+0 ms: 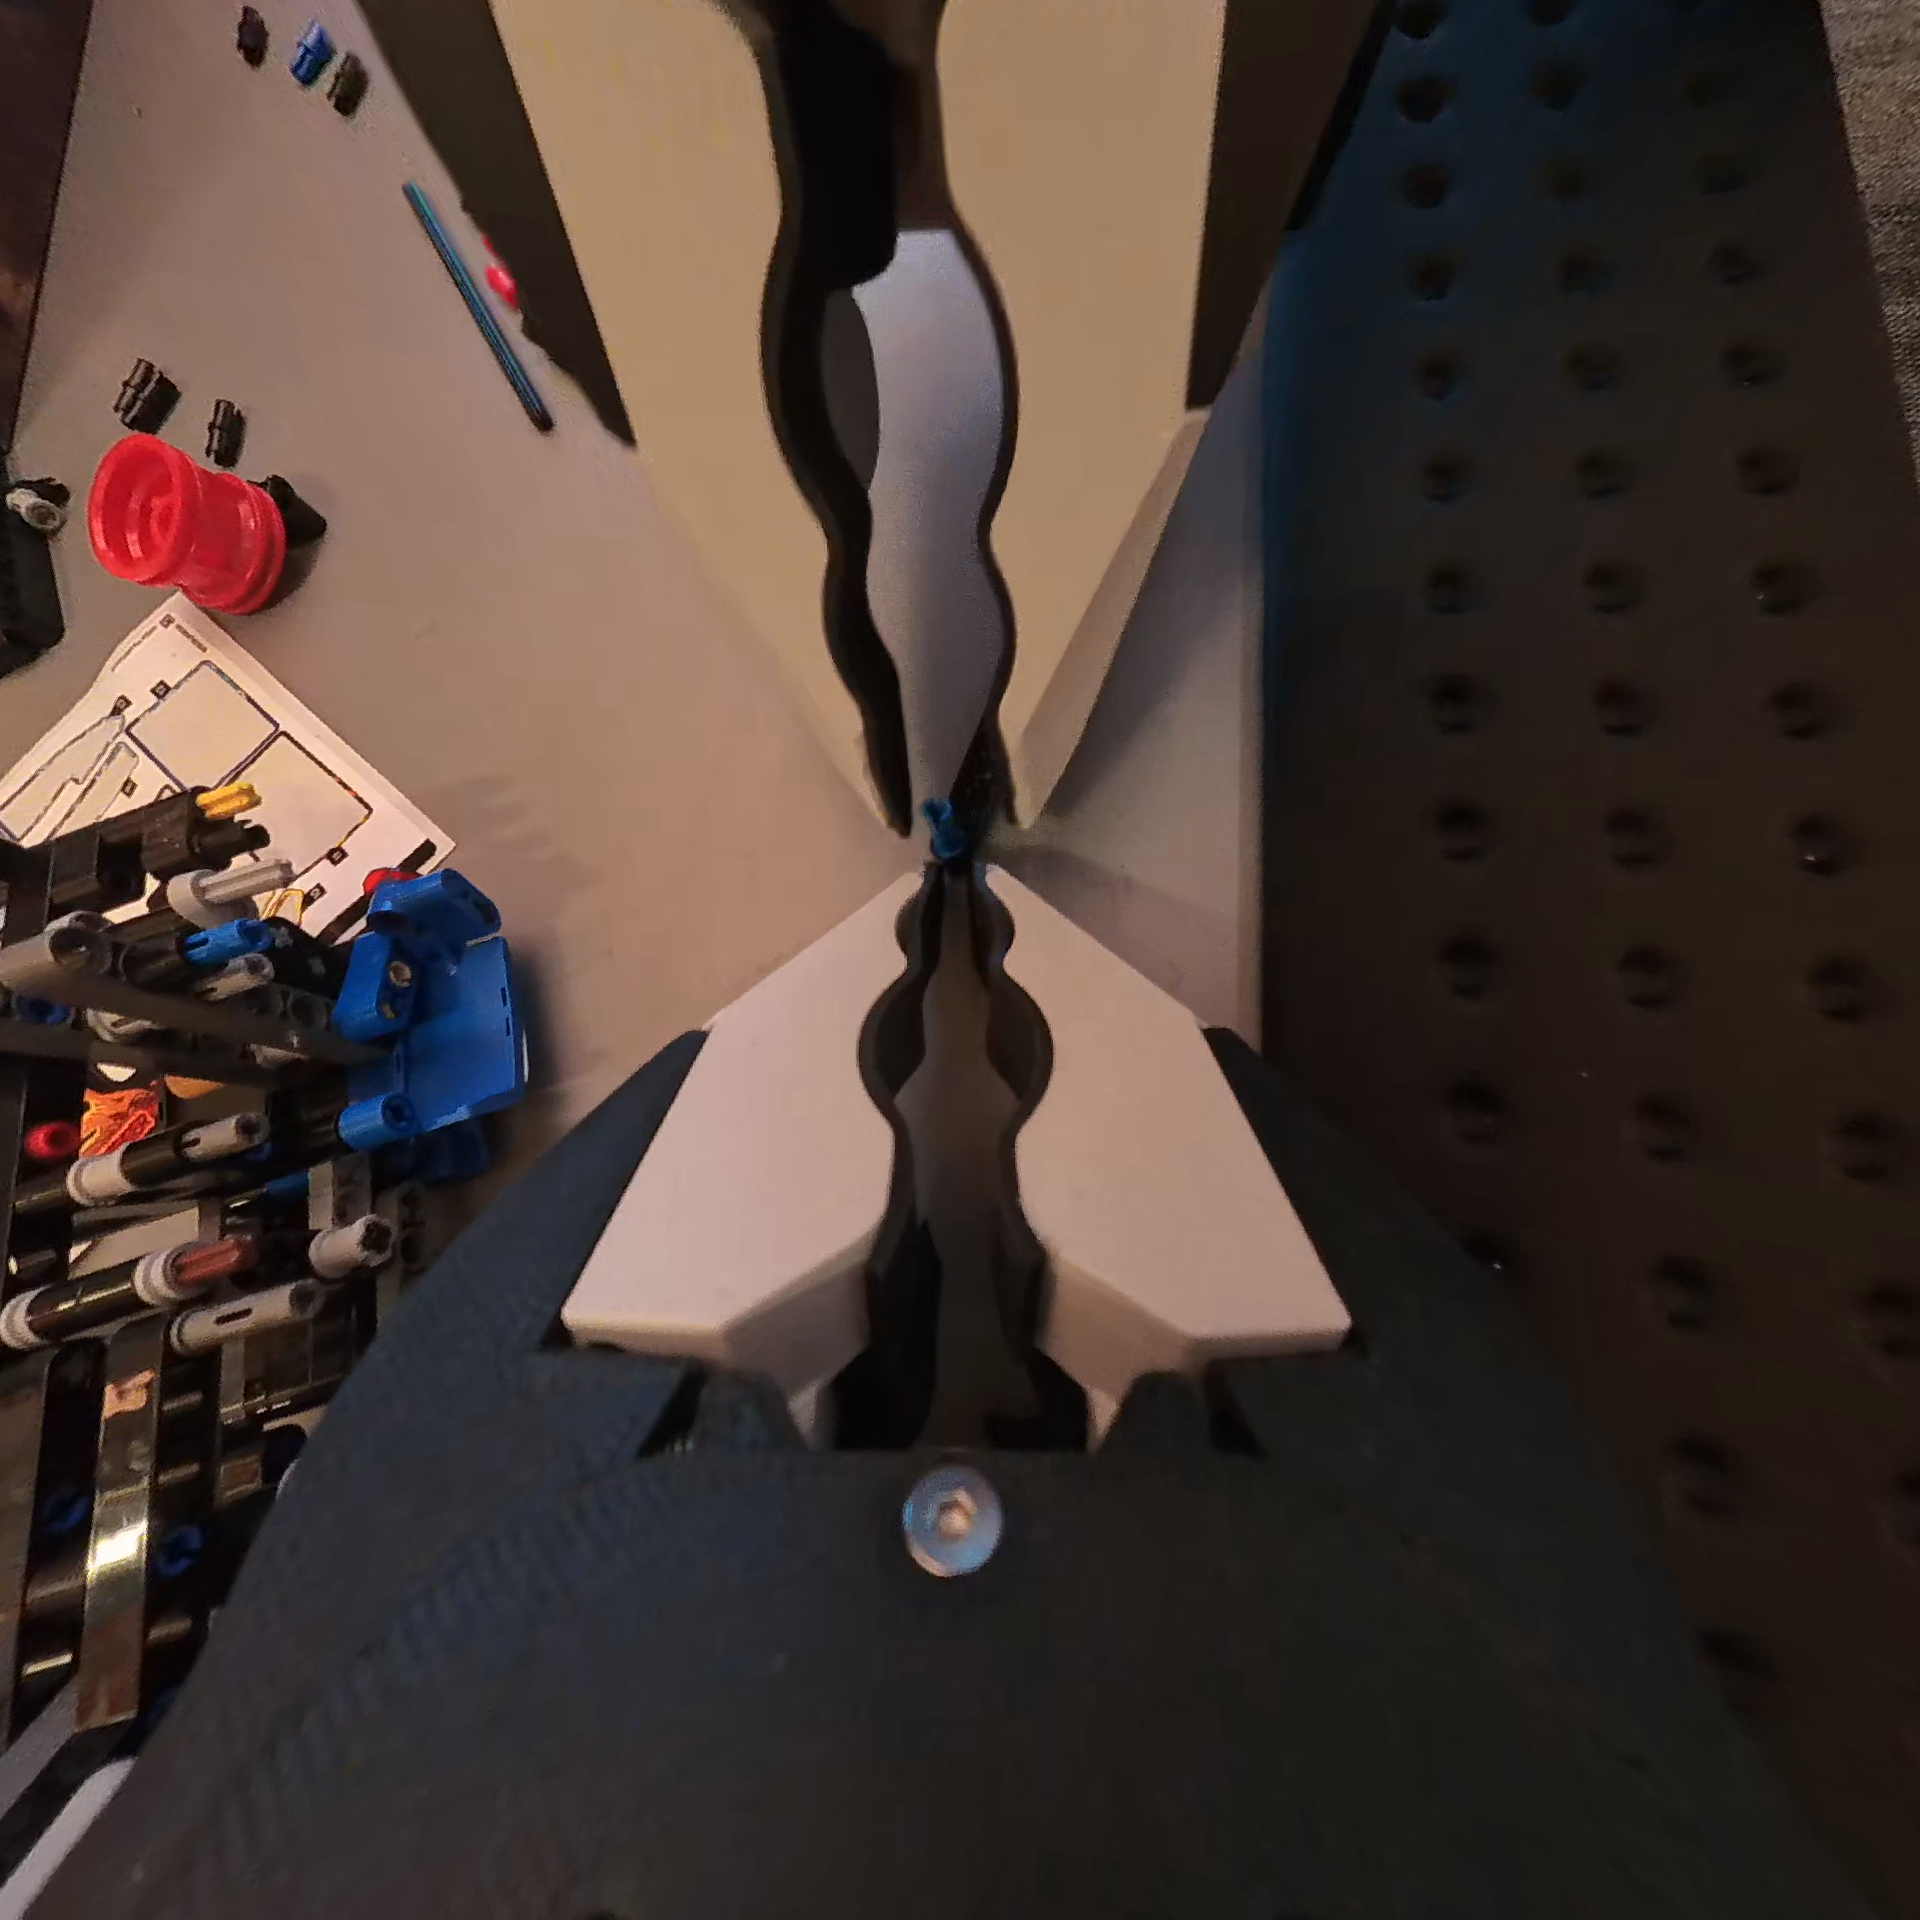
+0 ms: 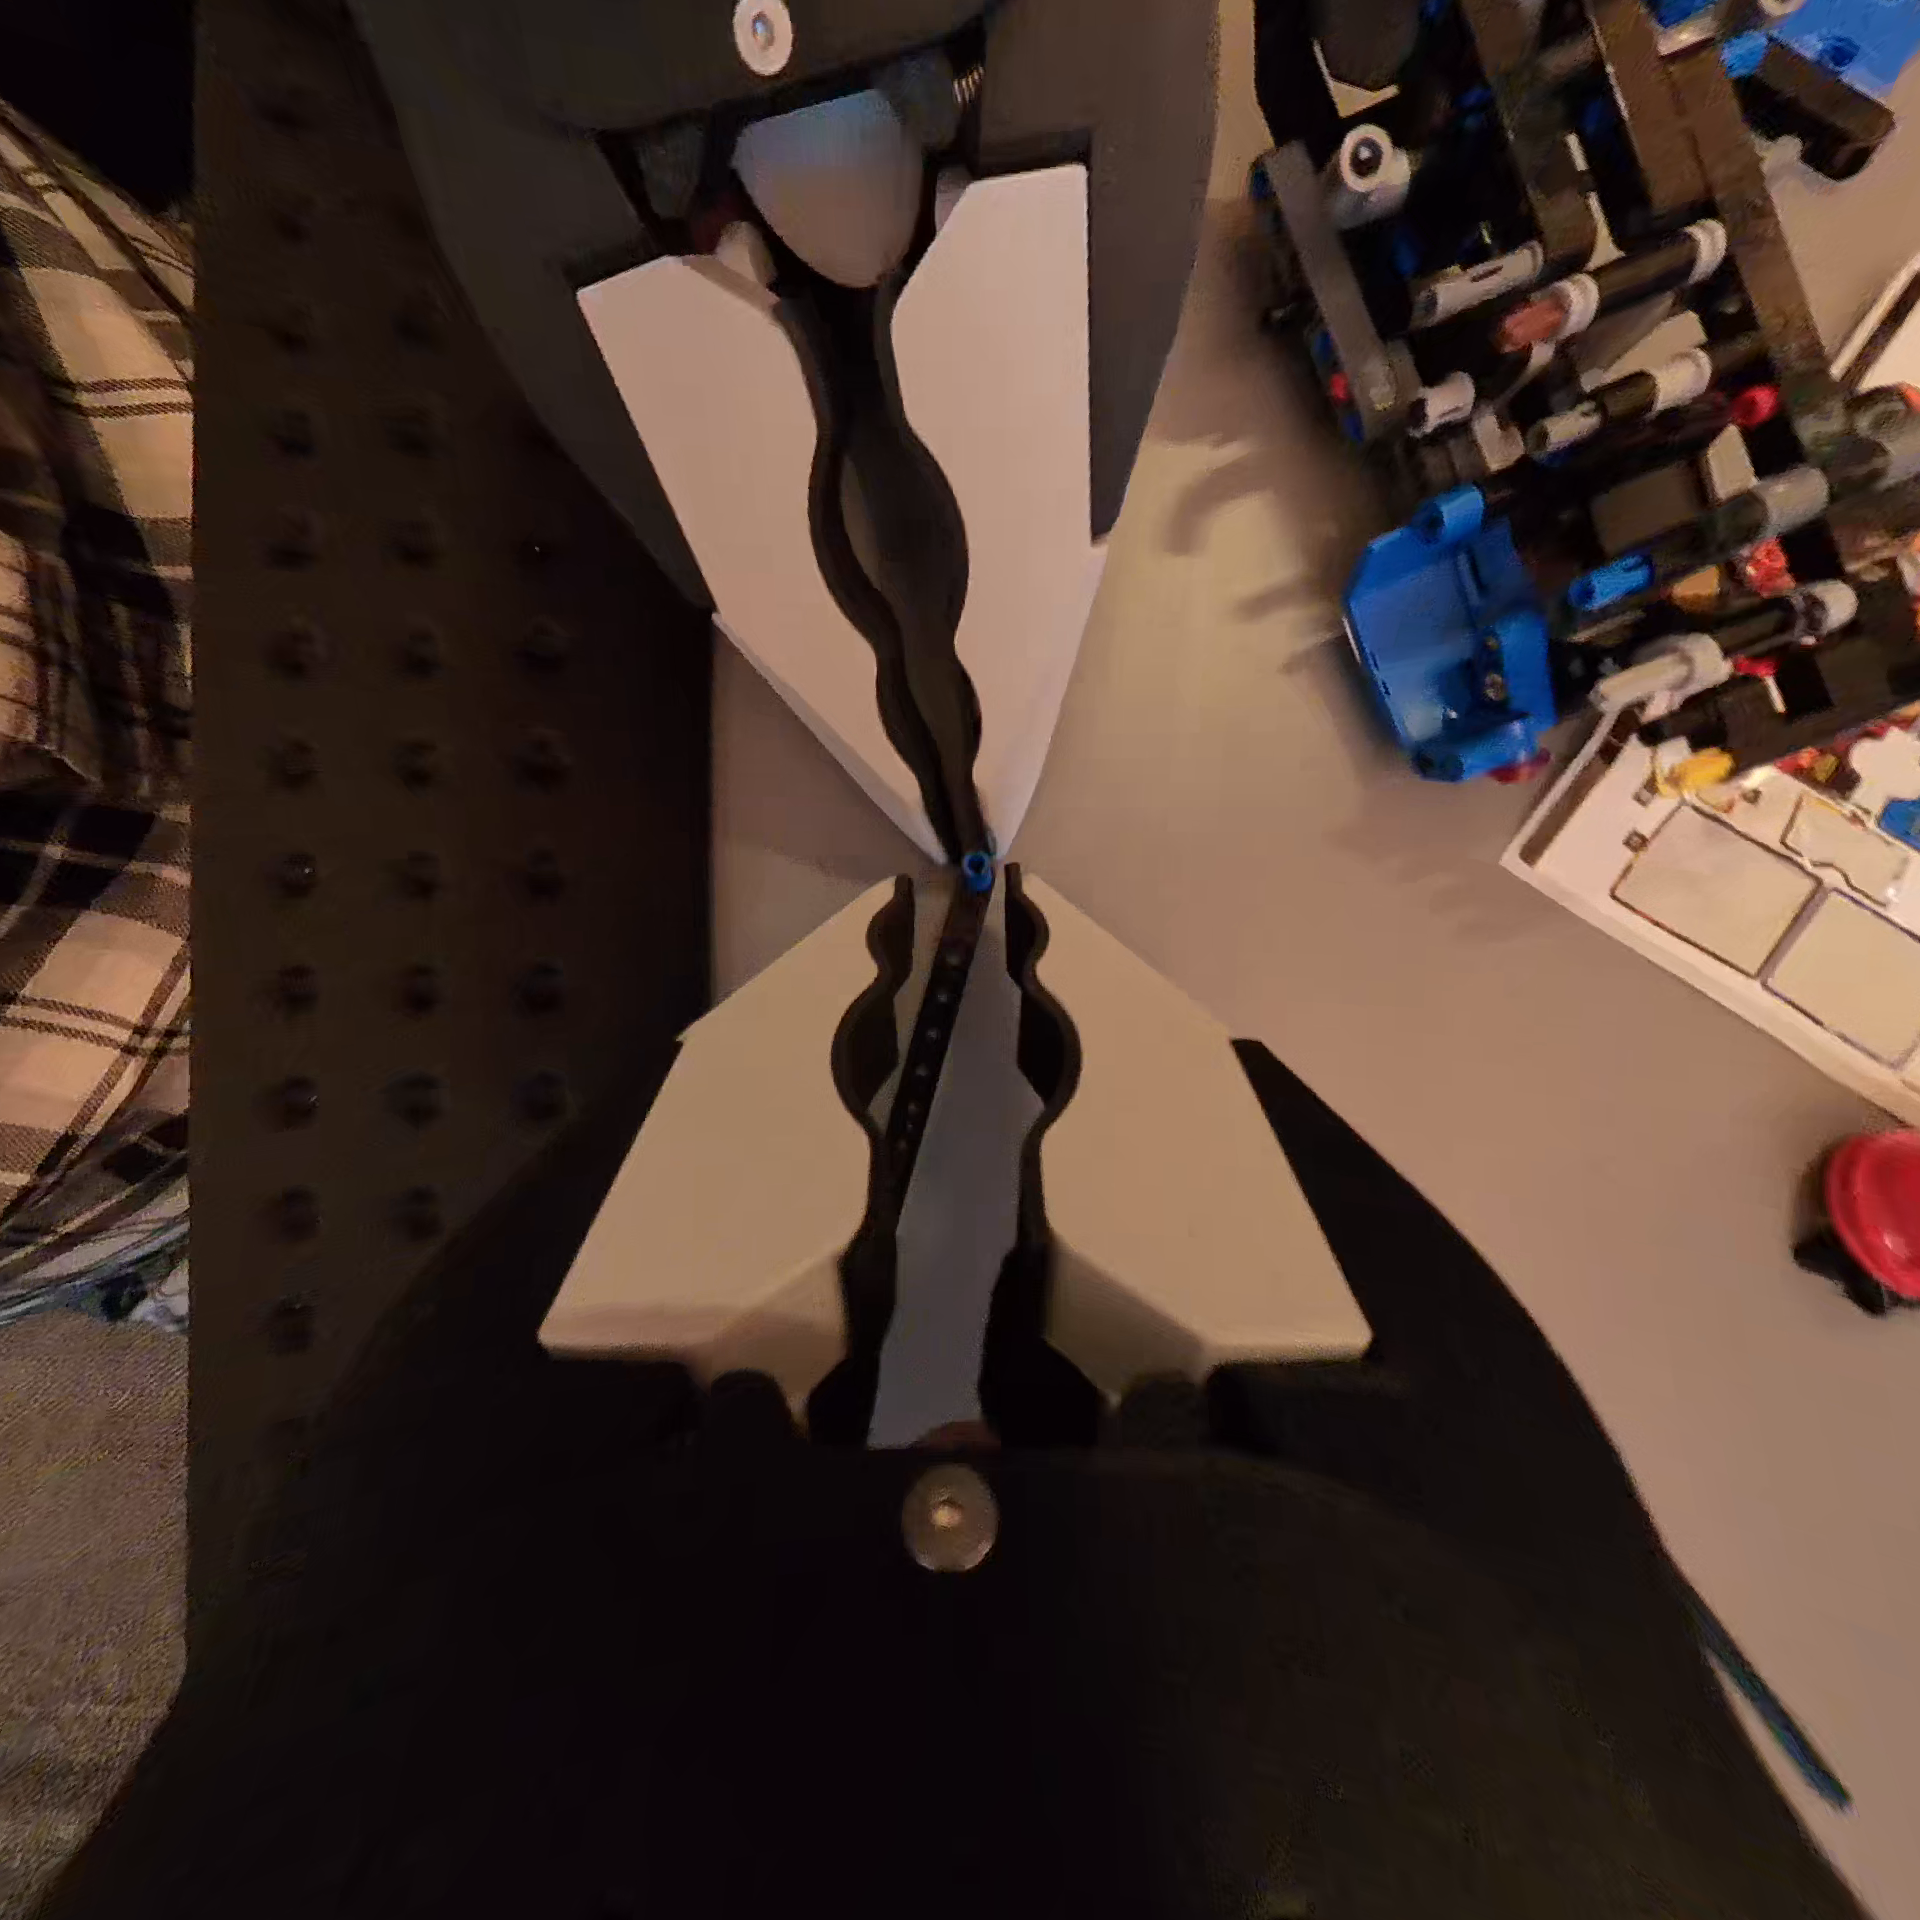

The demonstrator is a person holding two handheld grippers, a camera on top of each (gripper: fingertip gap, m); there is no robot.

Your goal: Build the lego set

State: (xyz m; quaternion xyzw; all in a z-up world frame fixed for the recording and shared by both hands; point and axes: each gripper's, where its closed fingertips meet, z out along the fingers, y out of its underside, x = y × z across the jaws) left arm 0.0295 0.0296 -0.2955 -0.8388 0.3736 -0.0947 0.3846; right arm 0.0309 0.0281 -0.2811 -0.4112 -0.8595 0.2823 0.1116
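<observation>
In the left wrist view, the left gripper [image 1: 951,878] reaches forward from the near edge with its jaws drawn narrow, pinching a small blue pin [image 1: 943,828] at the tips. Facing it from the far side, the right gripper [image 1: 951,805] meets it tip to tip, and the end of a black beam [image 1: 975,774] shows between its fingers, touching the pin. To the left on the grey table [image 1: 416,540] stands the partly built lego model [image 1: 239,1081], black with blue parts, resting partly on a white instruction sheet [image 1: 260,727]. Farther left lies a red wheel hub [image 1: 187,523], with small black connectors [image 1: 148,392] near it and a thin dark axle [image 1: 476,301] beyond. A dark perforated panel [image 1: 1610,727] fills the right side. In the right wrist view, the right gripper [image 2: 961,883] comes up from the near edge, its jaws narrow and clamped on the black beam [image 2: 930,1039], which runs lengthwise between the fingers out to the tips. The blue pin [image 2: 975,864] sits at the beam's far end, where the left gripper [image 2: 966,836] closes on it from the far side. The lego model [image 2: 1558,436] is at the far right, the instruction sheet [image 2: 1714,914] nearer, the red wheel hub [image 2: 1875,1210] at the right edge. The perforated panel [image 2: 416,727] lies left, with plaid fabric [image 2: 83,623] beyond it.
</observation>
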